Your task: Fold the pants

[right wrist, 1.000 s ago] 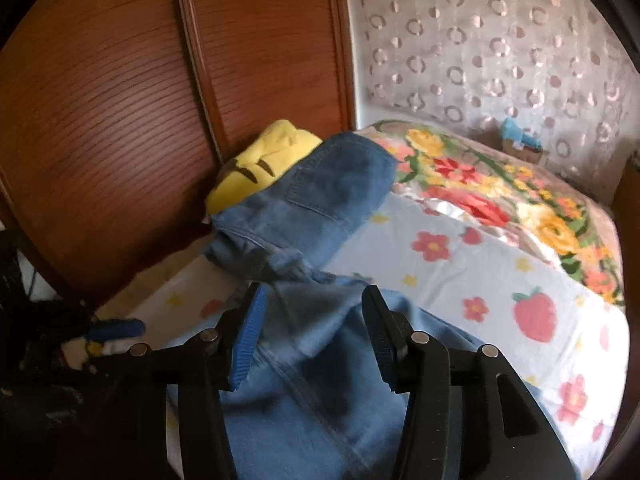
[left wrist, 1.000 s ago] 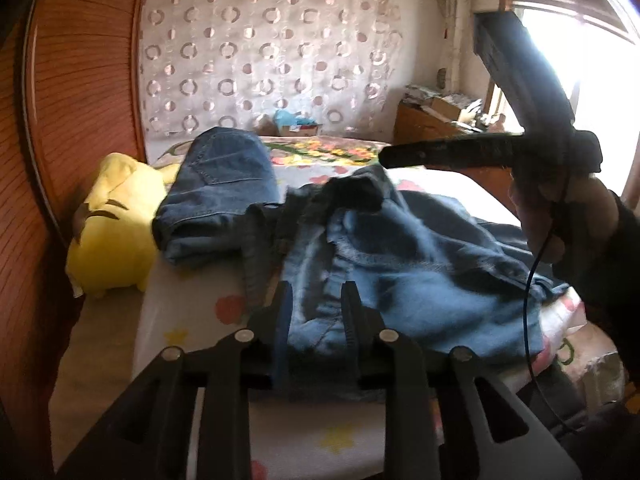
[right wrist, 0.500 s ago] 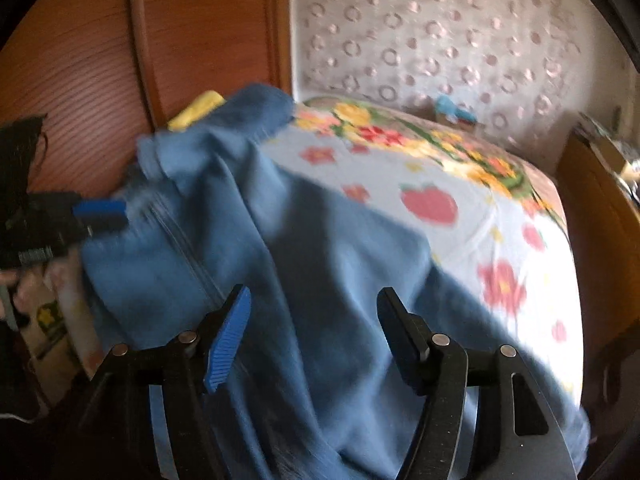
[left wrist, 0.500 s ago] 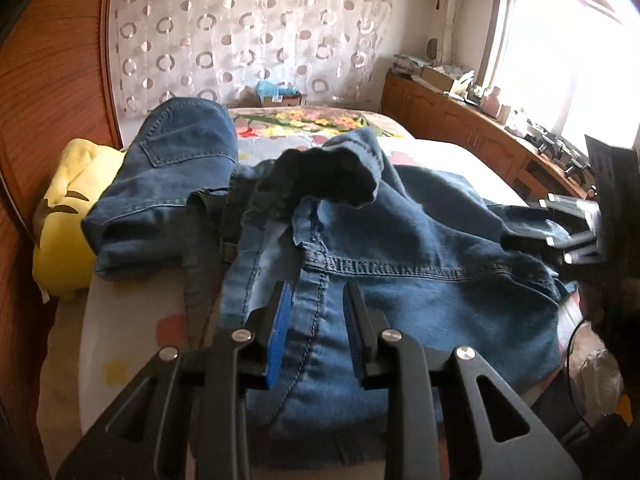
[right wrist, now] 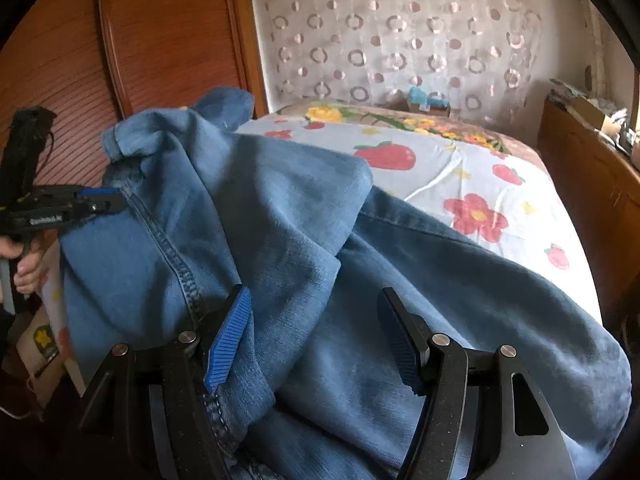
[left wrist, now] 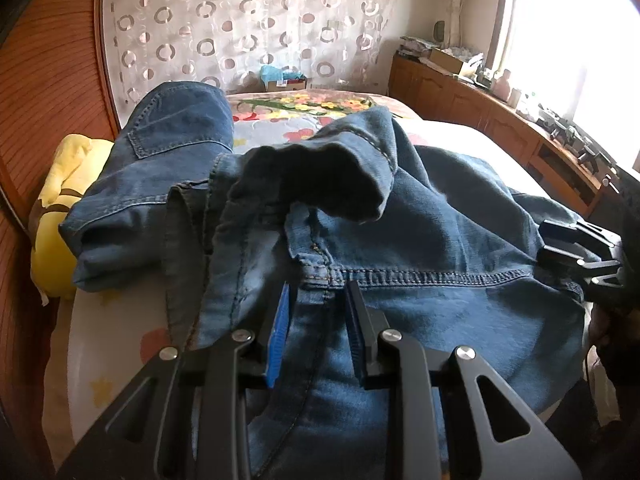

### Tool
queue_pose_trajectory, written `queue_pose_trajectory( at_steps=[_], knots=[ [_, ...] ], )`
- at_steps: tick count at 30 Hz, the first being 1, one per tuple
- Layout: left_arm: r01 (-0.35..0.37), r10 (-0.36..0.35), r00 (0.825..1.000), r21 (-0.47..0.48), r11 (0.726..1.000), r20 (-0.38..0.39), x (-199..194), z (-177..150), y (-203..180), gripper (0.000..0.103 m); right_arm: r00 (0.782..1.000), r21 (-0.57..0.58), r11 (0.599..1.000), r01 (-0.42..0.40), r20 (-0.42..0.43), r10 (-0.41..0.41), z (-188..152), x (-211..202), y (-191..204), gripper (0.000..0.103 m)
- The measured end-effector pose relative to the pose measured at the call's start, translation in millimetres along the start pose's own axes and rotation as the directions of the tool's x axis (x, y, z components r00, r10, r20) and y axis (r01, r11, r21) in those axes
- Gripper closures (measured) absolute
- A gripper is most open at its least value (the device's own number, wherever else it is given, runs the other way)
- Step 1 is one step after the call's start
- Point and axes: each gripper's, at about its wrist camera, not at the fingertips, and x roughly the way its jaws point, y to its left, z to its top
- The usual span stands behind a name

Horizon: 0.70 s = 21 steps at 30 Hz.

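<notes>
Claws now lower over pants (left wrist: 420, 248), denim rumpled

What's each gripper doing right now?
Left gripper: closed on the crumpled blue denim jeans.
Right gripper: open, denim lying between its jaws, not pinched.

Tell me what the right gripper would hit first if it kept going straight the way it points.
Probably the blue jeans: the right gripper points down at denim bunched directly ahead of its open jaws.
</notes>
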Motion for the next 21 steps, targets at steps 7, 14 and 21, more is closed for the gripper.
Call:
queue_pose_trajectory(
  at_steps=[7,14,21],
  knots=[
    [-0.037,0.035,0.999,0.079,0.996,0.025,-2,-2,-16,0.087,0.999,0.058,0.998,-0.010,0.052,0.007,-5,-8,-10,0.036],
    [-0.005,-0.006,0.986,0.061,0.998,0.170,-61,1,-20,0.089,0.999,0.062,0.998,-0.019,0.033,0.017,-4,-8,-12,0.036],
    [0.013,-0.030,0.967,0.069,0.997,0.251,-121,-3,-15,0.089,0.998,0.020,0.998,-0.055,0.018,0.055,1,-31,11,0.036]
  ],
)
